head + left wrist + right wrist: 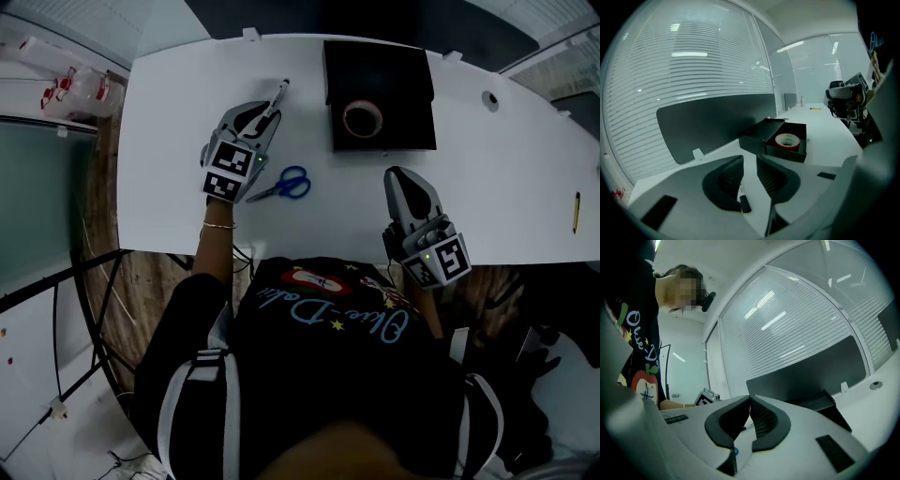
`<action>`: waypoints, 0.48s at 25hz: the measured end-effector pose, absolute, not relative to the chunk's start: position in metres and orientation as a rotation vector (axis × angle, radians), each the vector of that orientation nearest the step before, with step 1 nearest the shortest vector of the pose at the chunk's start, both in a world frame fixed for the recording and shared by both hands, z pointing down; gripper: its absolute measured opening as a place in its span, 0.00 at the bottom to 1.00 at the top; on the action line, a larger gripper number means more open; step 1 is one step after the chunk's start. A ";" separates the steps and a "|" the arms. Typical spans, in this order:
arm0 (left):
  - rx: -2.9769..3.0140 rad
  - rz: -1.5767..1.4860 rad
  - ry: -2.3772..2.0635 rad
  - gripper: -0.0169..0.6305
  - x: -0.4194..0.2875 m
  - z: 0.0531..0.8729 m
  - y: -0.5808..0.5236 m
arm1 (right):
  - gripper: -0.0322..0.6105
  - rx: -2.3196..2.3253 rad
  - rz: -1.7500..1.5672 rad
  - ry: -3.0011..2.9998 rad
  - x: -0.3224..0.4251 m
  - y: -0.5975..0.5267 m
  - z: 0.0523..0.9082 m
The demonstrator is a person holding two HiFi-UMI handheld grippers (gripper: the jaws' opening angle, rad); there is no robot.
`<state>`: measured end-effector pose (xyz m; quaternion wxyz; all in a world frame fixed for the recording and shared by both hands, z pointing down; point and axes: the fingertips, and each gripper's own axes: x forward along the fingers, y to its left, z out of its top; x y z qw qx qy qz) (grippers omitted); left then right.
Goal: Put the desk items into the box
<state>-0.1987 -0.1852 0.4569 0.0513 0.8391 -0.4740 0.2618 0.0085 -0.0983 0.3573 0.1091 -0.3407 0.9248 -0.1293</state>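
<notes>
**Left gripper standing open around a marker pen**

The left gripper (261, 120) is holding its jaws apart over the white desk (178, 112). A black-capped marker pen (278, 94) is lying flat on the desk between them, with neither pad pressing on it. The right gripper (396, 176) is waiting near the desk's front edge, jaws together on nothing. Blue-handled scissors (286, 185) are lying just beside the left gripper. The open black box (422, 131) is sitting at the far edge, holding a tape roll (362, 119). A yellow pencil (576, 211) is lying well apart, at the right.
</notes>
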 end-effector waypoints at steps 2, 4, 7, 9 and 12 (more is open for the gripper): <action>2.537 0.819 -1.408 0.18 -0.200 0.471 -0.192 | 0.08 -1.006 -0.389 2.730 0.005 -0.101 0.360; 2.515 0.835 -1.382 0.18 -0.201 0.484 -0.198 | 0.08 -1.022 -0.411 2.736 0.003 -0.102 0.364; 2.494 0.839 -1.361 0.18 -0.205 0.498 -0.205 | 0.08 -1.061 -0.420 2.748 0.004 -0.103 0.370; 2.485 0.846 -1.359 0.18 -0.209 0.504 -0.211 | 0.08 -1.082 -0.429 2.734 0.005 -0.106 0.370; 2.469 0.867 -1.349 0.18 -0.214 0.514 -0.221 | 0.08 -1.107 -0.448 2.723 0.006 -0.110 0.372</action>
